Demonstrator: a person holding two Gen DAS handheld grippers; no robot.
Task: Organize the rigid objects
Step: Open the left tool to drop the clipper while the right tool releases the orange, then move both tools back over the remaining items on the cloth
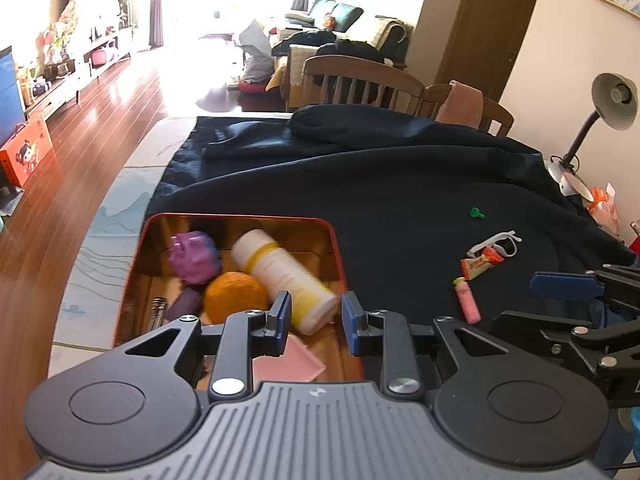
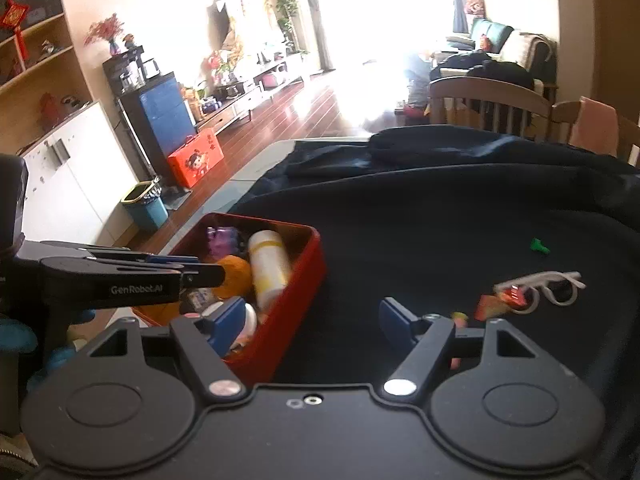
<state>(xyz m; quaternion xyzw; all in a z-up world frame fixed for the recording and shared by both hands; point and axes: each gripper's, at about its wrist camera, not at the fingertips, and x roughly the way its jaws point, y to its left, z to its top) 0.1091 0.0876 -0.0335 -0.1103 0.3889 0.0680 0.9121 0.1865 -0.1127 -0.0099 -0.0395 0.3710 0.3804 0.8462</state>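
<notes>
A red tin [image 1: 240, 218] on the dark cloth holds a white bottle with a yellow band [image 1: 280, 270], an orange ball [image 1: 236, 296], a purple toy [image 1: 194, 256] and a pink card [image 1: 292, 364]. My left gripper [image 1: 316, 316] hovers over the tin's near end, slightly open, with nothing between the pads. My right gripper [image 2: 312, 316] stands wide open and empty above the tin's right wall [image 2: 296, 300]. On the cloth to the right lie white sunglasses [image 2: 540, 292], a snack packet [image 2: 492, 306], a pink tube [image 1: 468, 304] and a small green piece [image 2: 540, 247].
A dark blue cloth [image 1: 400, 184] covers most of the table, bunched up at the far side. Wooden chairs [image 1: 360, 80] stand behind it. A desk lamp [image 1: 612, 100] stands at the far right. The table's left edge [image 1: 100, 220] drops to the wooden floor.
</notes>
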